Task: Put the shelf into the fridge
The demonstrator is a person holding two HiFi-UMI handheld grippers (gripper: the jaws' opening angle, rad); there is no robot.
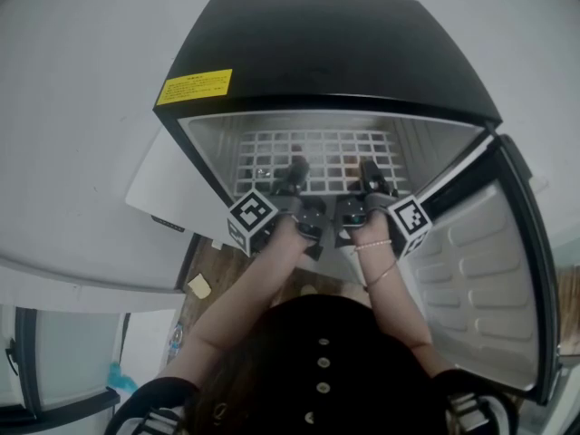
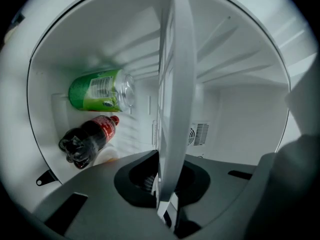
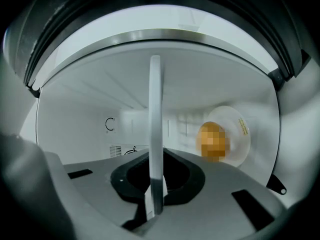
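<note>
A white wire shelf [image 1: 317, 157] lies flat in the mouth of the small black fridge [image 1: 326, 53], its grid reaching toward the back wall. My left gripper [image 1: 294, 172] is shut on the shelf's front edge left of centre, and my right gripper [image 1: 372, 178] is shut on the same edge to the right. In the left gripper view the shelf [image 2: 175, 84] runs edge-on out of the jaws of the left gripper [image 2: 167, 199]. The right gripper view shows the shelf [image 3: 156, 124] pinched edge-on in the right gripper [image 3: 156, 199].
A green can [image 2: 100, 90] and a dark cola bottle [image 2: 87, 139] sit inside the fridge on one side of the shelf. A round clear container [image 3: 222, 136] sits on the other side. The fridge door [image 1: 489, 270] stands open at the right. A white cabinet [image 1: 168, 188] adjoins on the left.
</note>
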